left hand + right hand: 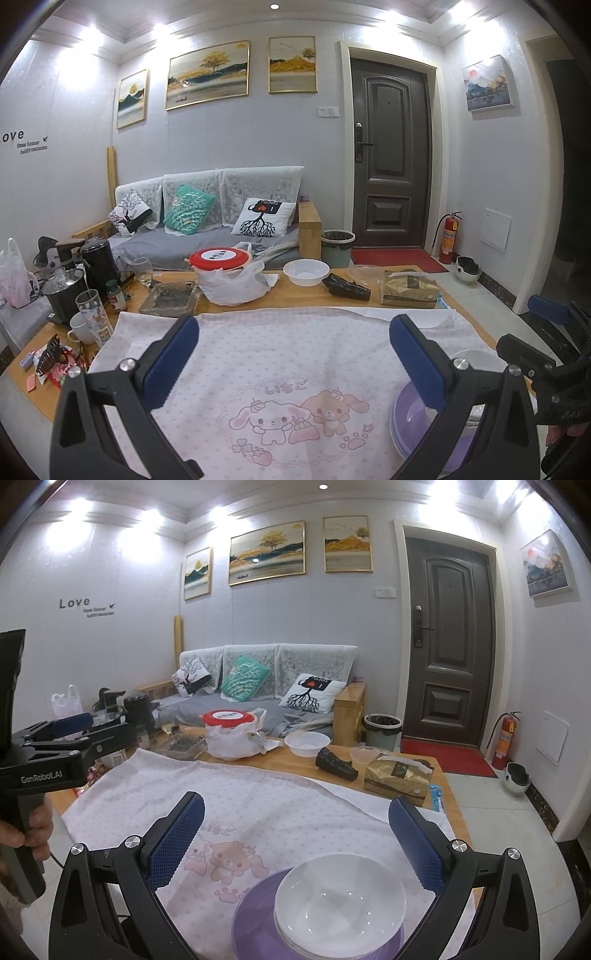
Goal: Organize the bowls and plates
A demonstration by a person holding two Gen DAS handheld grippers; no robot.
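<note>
White bowls (340,904) sit nested on a purple plate (255,923) at the near right of a pink bunny-print cloth (258,812). My right gripper (295,834) hovers open just above and behind them, holding nothing. The left wrist view shows the purple plate stack (406,424) at the lower right, partly hidden by a finger, with a white bowl's rim (476,360) behind. My left gripper (293,350) is open over the cloth's middle, empty. Another white bowl (306,271) rests on the far table edge.
On the wooden table (280,295) beyond the cloth stand a red-lidded tub in a plastic bag (225,273), a glass tray (170,295), a tissue box (410,290), a black pouch (345,286), cups and kettles at left (85,288). A sofa (207,221) lies behind.
</note>
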